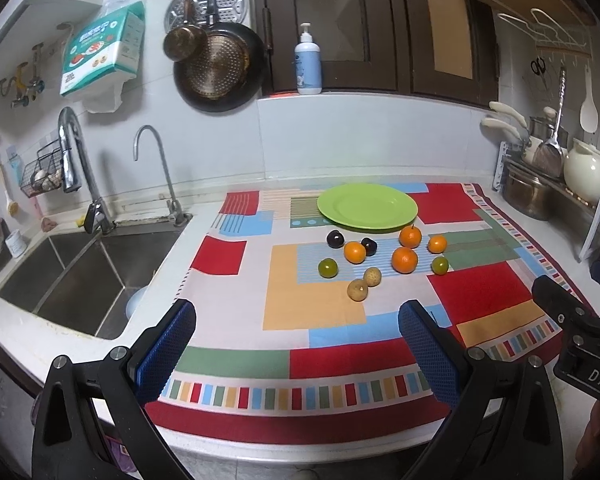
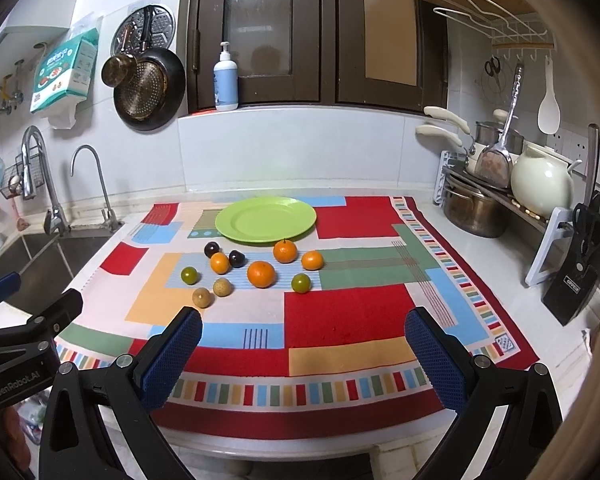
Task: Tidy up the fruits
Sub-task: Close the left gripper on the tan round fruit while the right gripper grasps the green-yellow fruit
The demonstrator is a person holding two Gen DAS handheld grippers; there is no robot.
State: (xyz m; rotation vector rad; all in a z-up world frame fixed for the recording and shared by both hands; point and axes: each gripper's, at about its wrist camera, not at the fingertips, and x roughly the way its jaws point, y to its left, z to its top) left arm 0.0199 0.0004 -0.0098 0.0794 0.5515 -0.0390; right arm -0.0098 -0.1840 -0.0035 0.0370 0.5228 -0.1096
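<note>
An empty green plate (image 1: 367,205) (image 2: 265,219) sits at the back of a patterned cloth (image 1: 236,364) (image 2: 340,316). In front of it lie several loose fruits: oranges (image 1: 404,259) (image 2: 261,274), two dark plums (image 1: 335,239) (image 2: 211,249), two green limes (image 1: 327,268) (image 2: 301,282) and two tan longans (image 1: 357,290) (image 2: 202,297). My left gripper (image 1: 298,322) is open and empty above the cloth's front part, well short of the fruits. My right gripper (image 2: 304,330) is also open and empty, at the same distance.
A steel sink (image 1: 72,276) with two taps lies to the left. A dish rack with pots and a white teapot (image 2: 540,178) stands at the right, with a knife block (image 2: 576,280) near it. A soap bottle (image 2: 225,80) stands on the window sill.
</note>
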